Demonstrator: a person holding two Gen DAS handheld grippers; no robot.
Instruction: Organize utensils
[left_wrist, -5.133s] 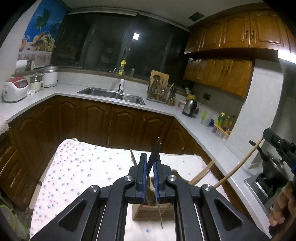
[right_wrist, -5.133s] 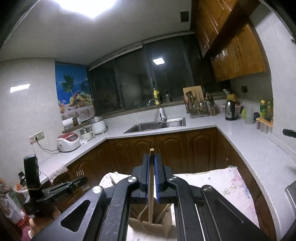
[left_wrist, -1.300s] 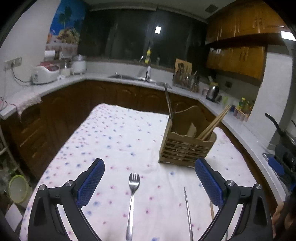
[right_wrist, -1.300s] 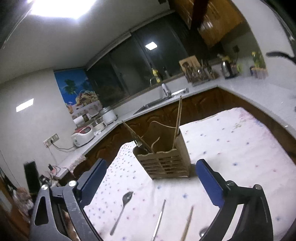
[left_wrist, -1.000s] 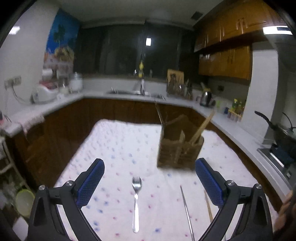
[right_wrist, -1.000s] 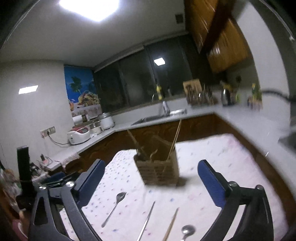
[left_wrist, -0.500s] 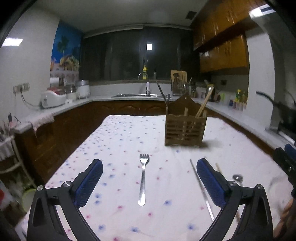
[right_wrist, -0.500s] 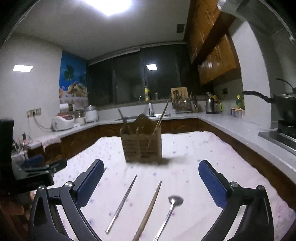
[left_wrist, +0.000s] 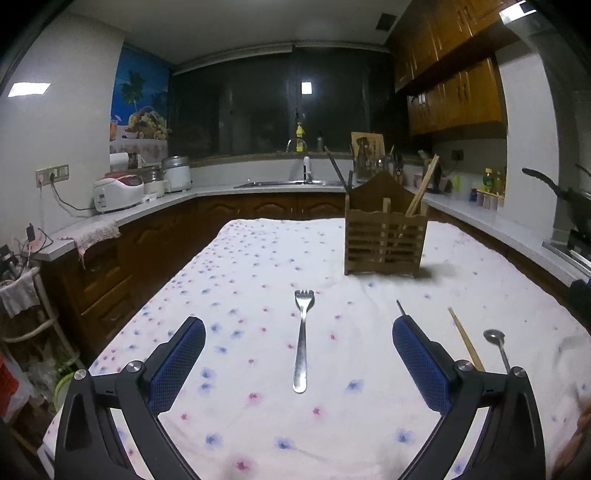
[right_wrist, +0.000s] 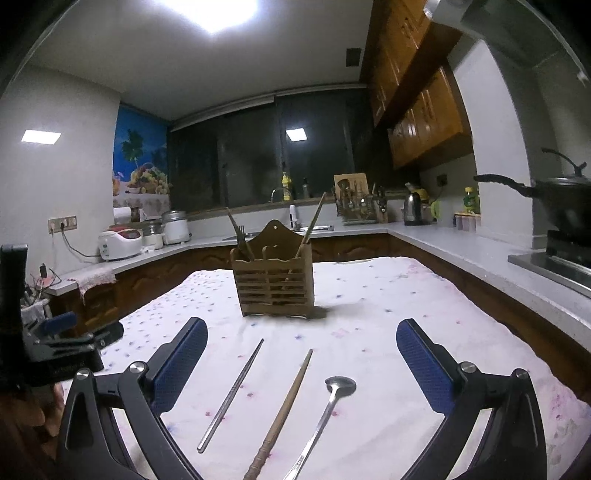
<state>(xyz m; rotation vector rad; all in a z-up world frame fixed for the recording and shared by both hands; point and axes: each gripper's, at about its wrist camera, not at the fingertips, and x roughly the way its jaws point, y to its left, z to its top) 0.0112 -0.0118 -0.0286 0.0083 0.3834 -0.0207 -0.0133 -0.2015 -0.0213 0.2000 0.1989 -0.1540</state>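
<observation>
Left gripper: blue-padded jaws spread wide, empty, hovering low over the near edge of the white tablecloth with small blue and pink flowers.

Silver metal fork: flat on the cloth, centred between the left jaws, long axis near to far, tines toward the far edge, handle end toward the near edge.

Slatted wooden utensil holder with peaked back: upright toward the far edge of the cloth, right of the fork's line, well apart from it. A dark utensil leans out of its left compartment, a wooden chopstick out of its right.

Right gripper: jaws wide, holding nothing, also low at the near edge. Three pieces lie on the cloth between its pads, side by side, apart, all running near to far with a slight rightward lean:
- thin silver metal chopstick, leftmost;
- brown wooden chopstick with a ridged grip, middle, grip end nearest;
- small silver metal spoon, rightmost, bowl toward the far edge.

The holder stands beyond them, the cloth between bare.

Around: brown wooden cabinets under a pale countertop, a black pan on the stove at far right.
</observation>
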